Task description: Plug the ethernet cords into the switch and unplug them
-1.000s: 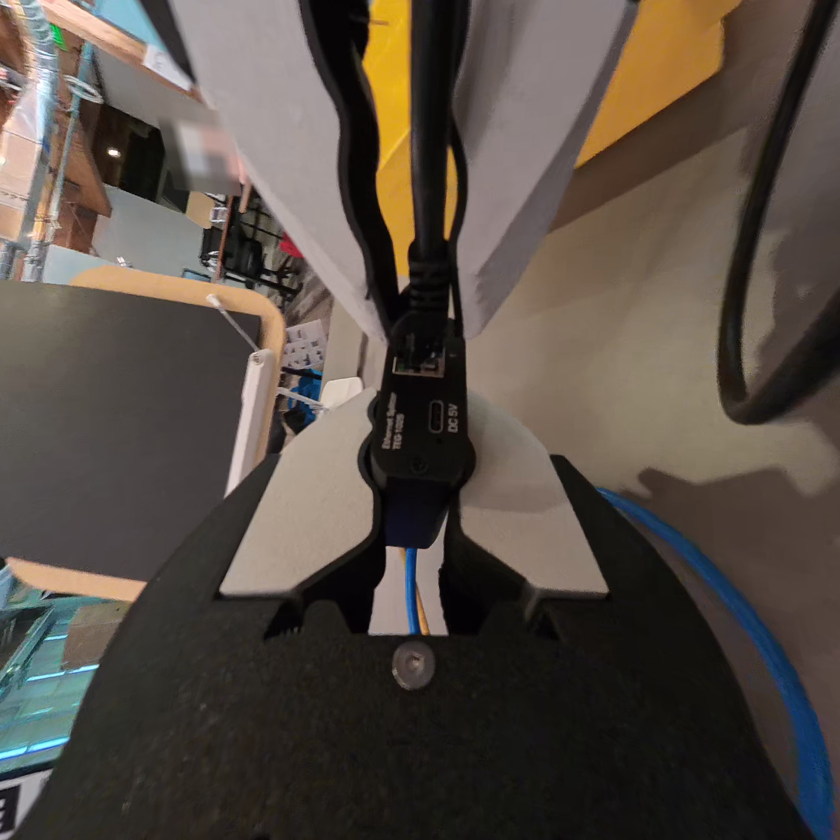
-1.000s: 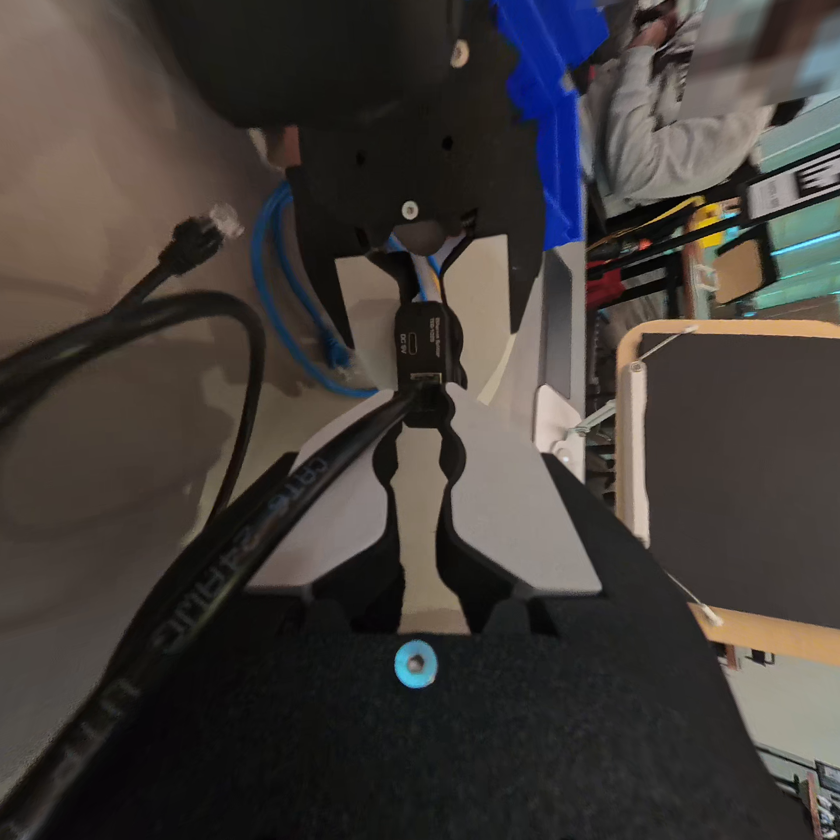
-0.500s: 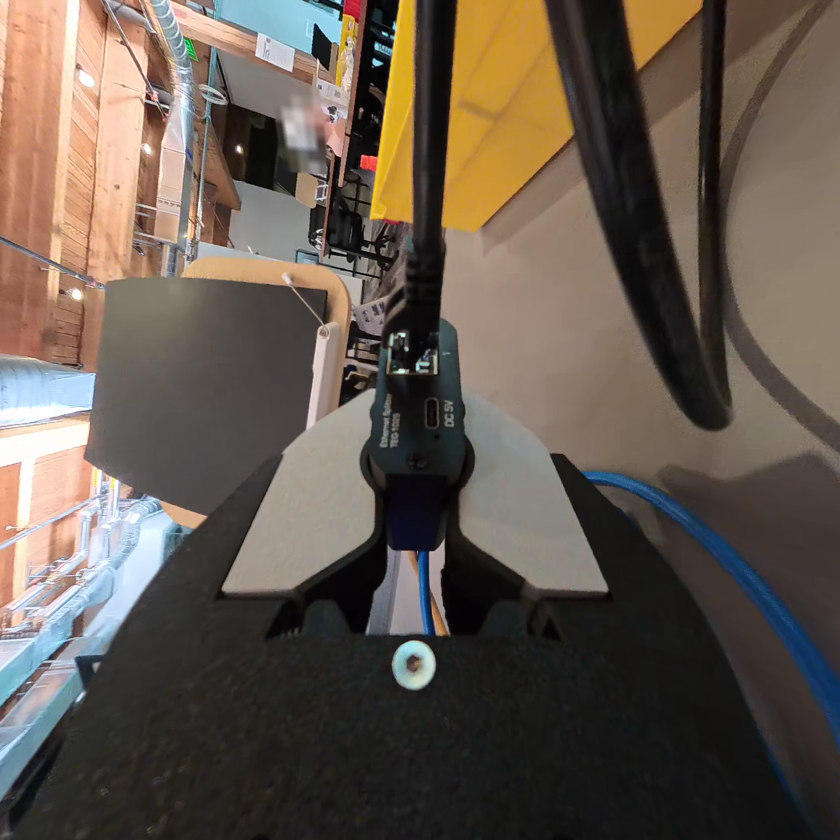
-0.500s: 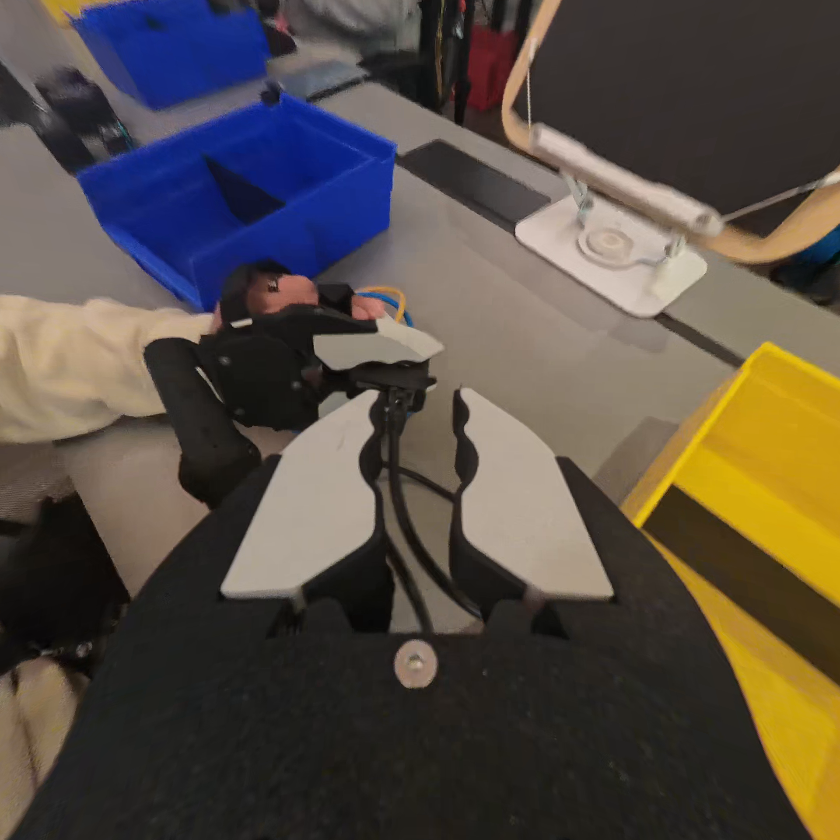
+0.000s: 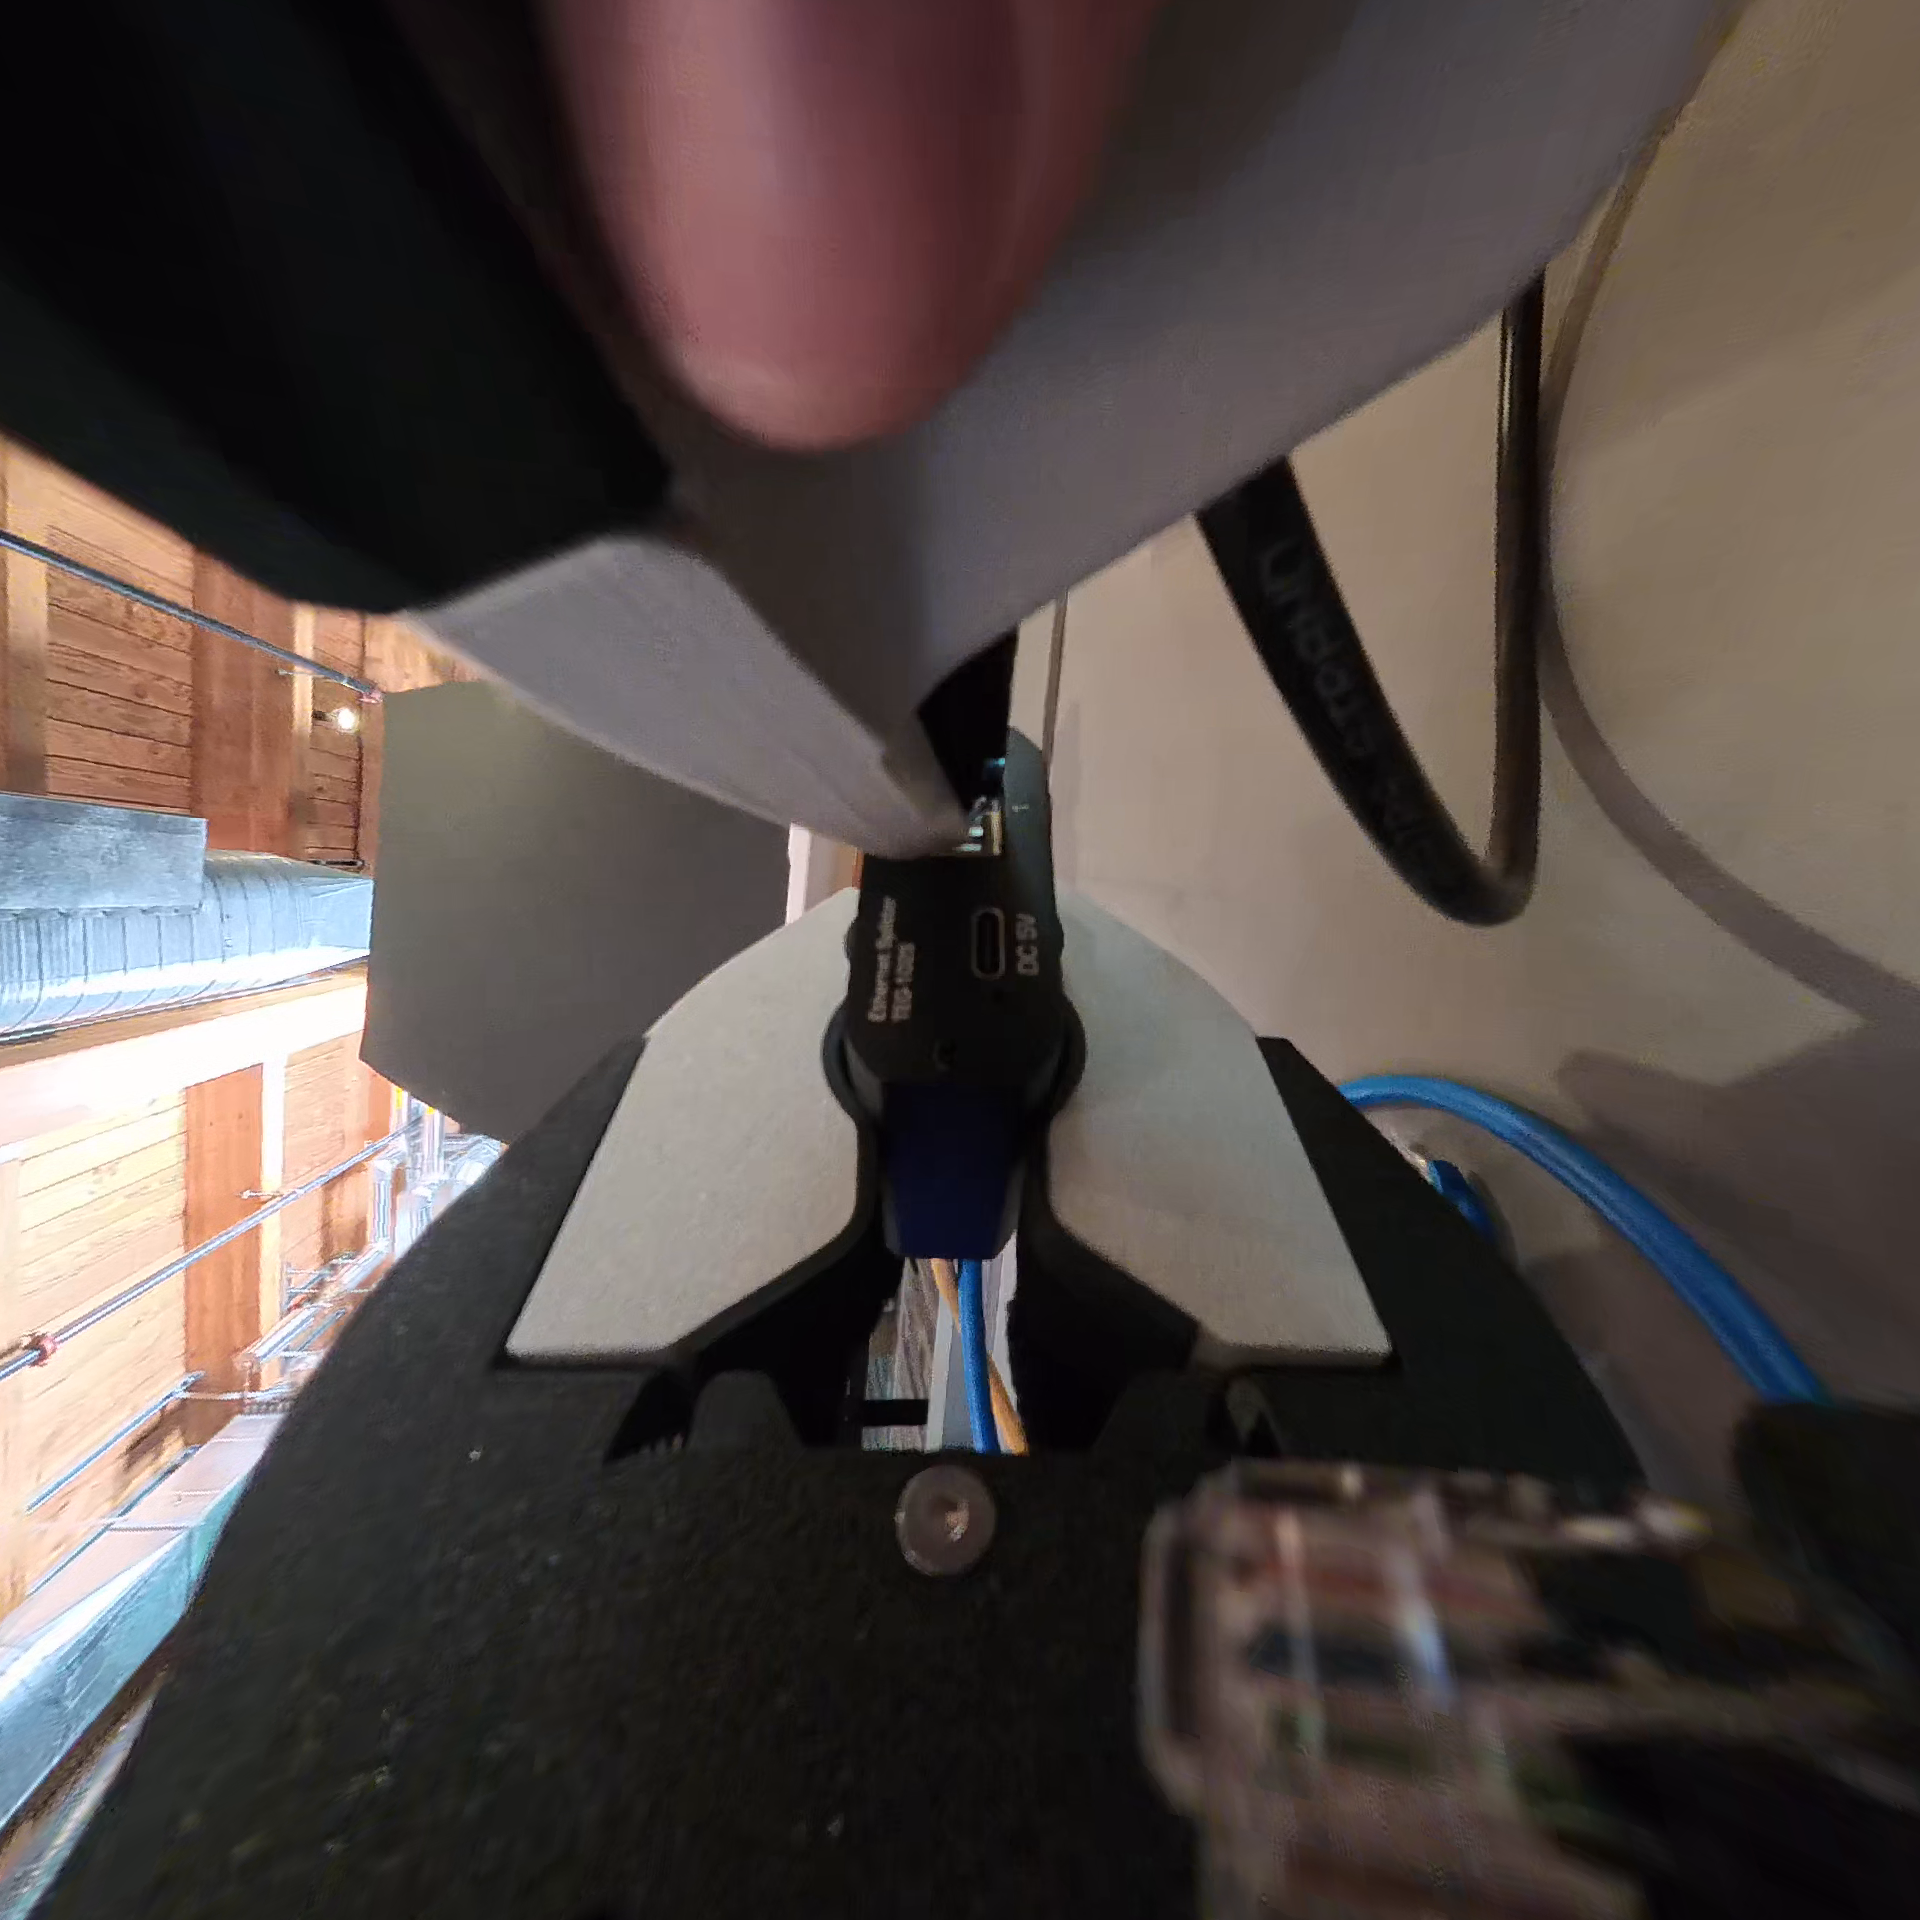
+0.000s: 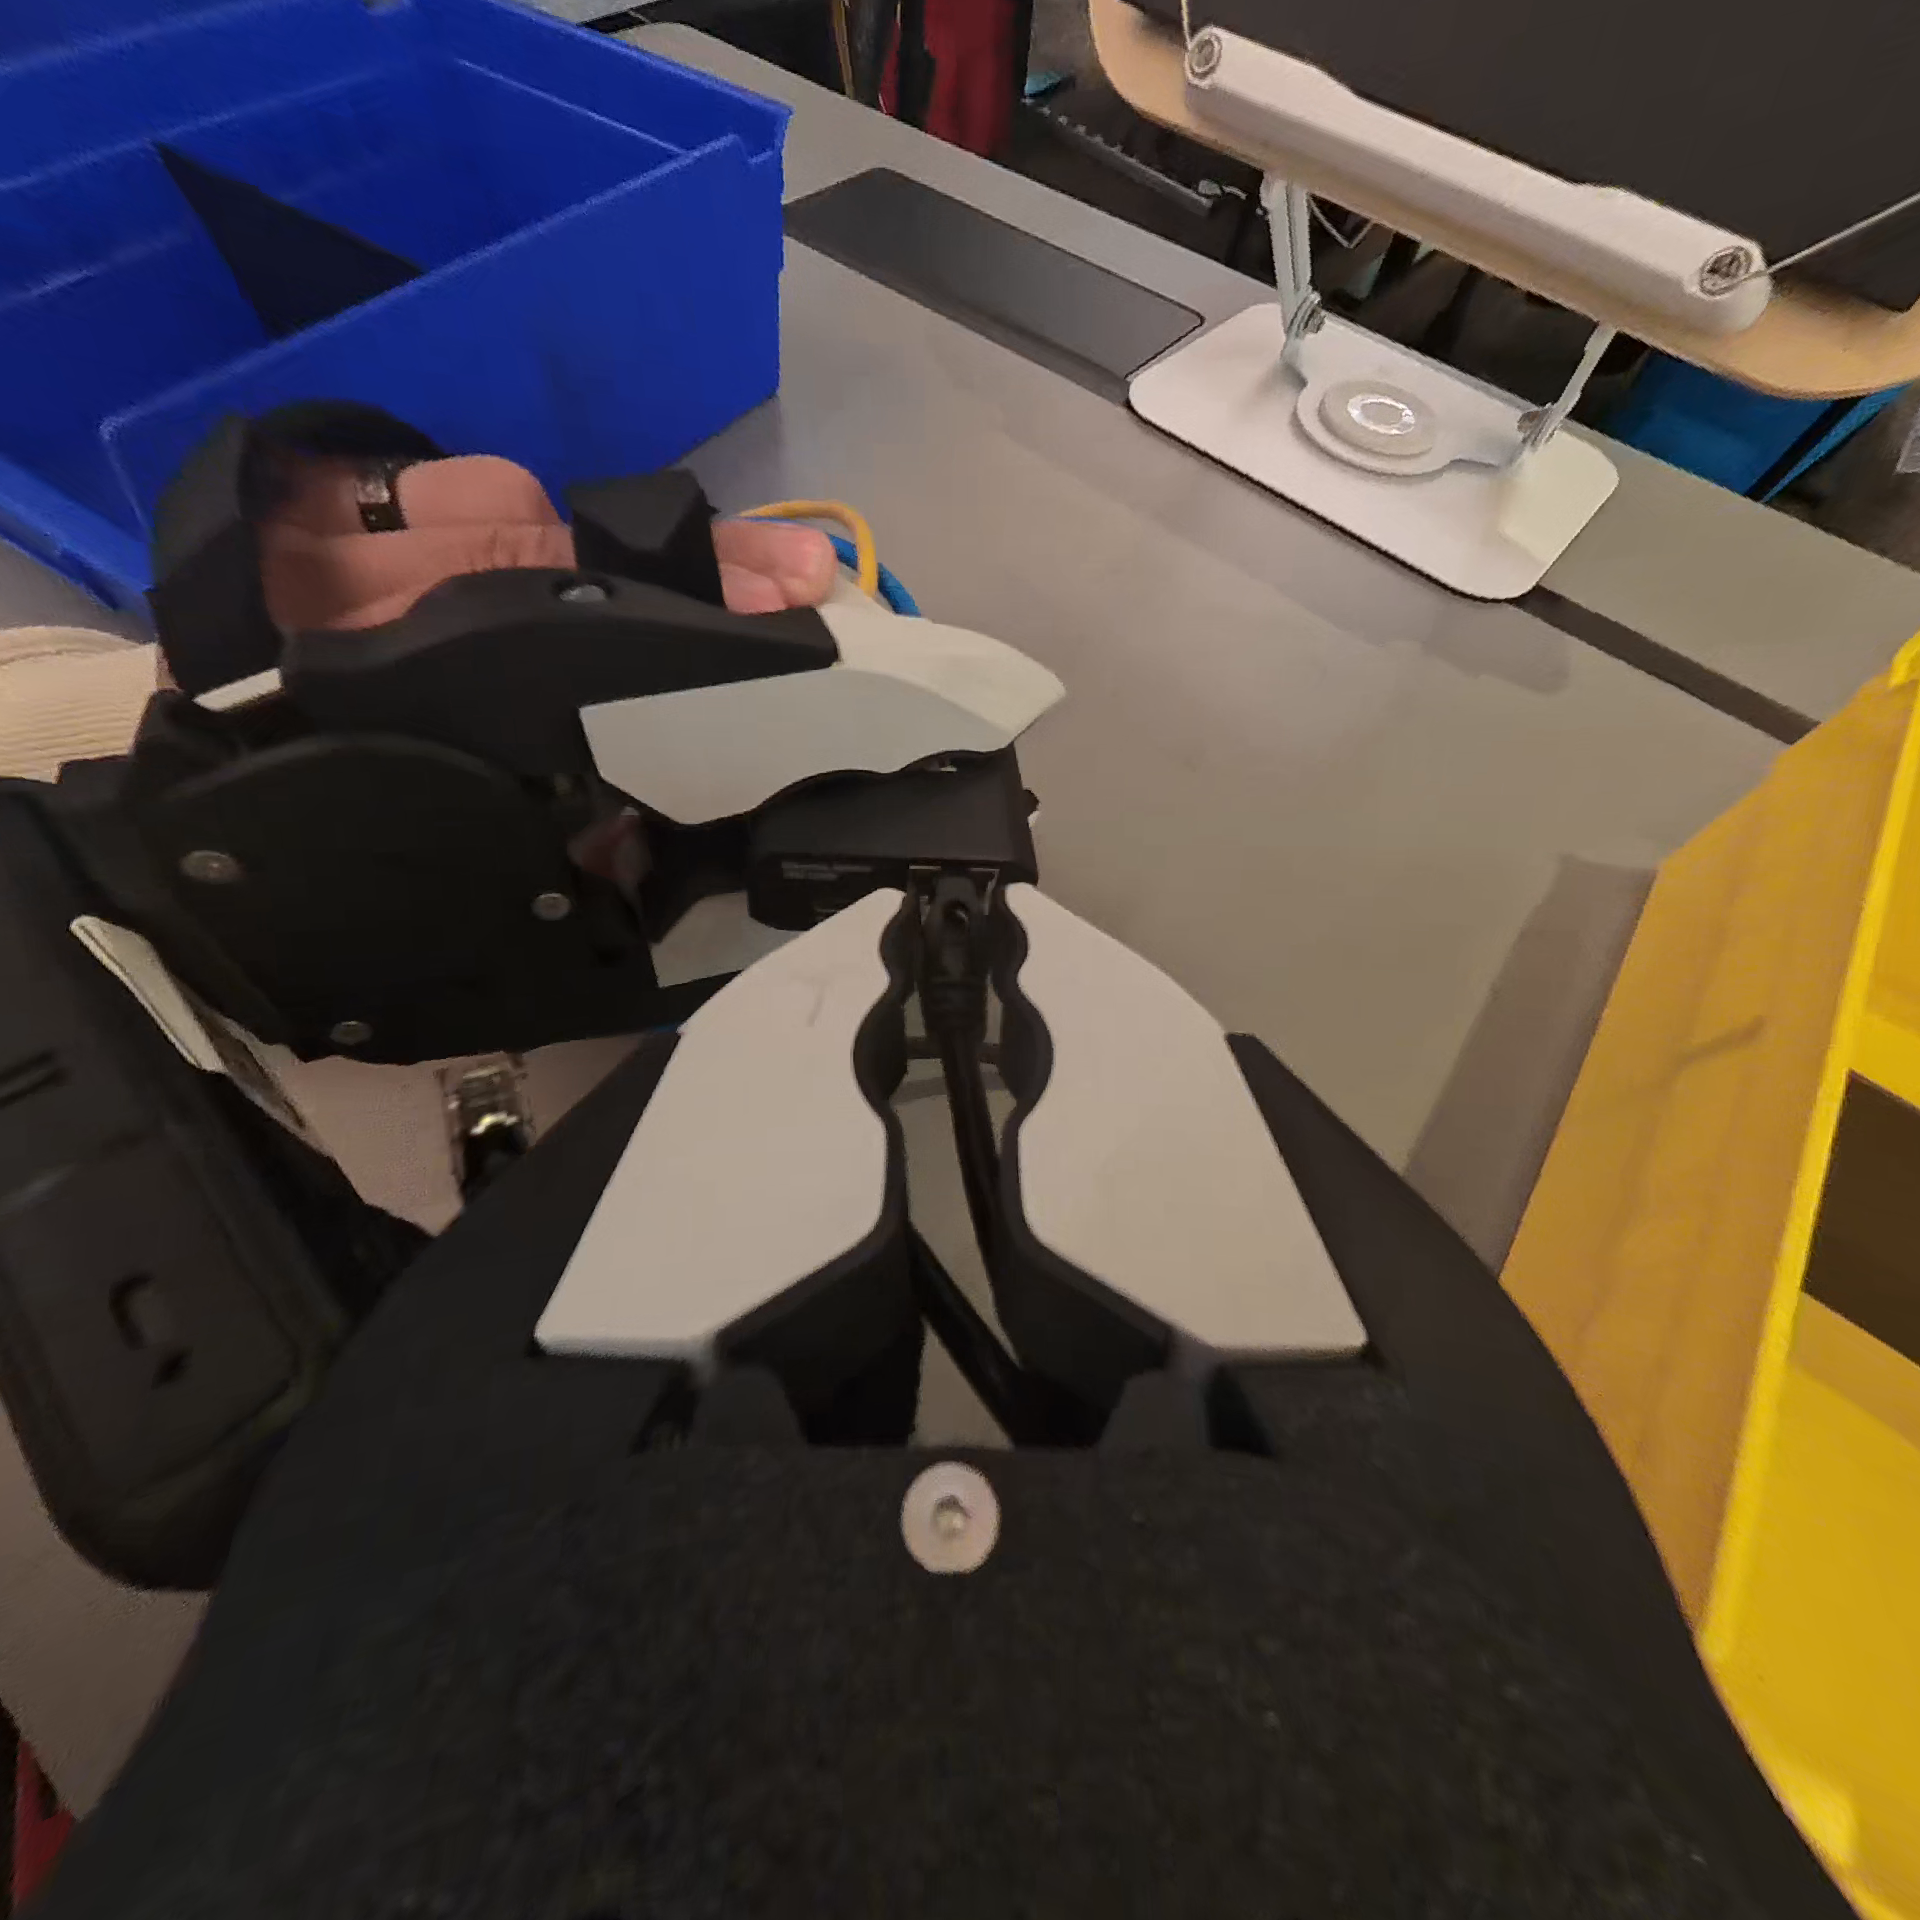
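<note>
While left tongs point(image 5: 956, 997) clamp the switch point(image 5: 954, 971), blue bin point(image 6: 395, 260) shows only a divider.

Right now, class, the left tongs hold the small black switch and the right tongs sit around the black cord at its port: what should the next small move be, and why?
Probably draw the right tongs straight back along the black cord. Its plug is seated in the switch, which the left tongs clamp steady, and the right tongs look closed on the plug's boot, so a straight pull should free it, if the latch is pressed, which I cannot tell.

Grey tabletop point(image 6: 1299, 727), wooden plank walls point(image 5: 125, 644) behind
</note>
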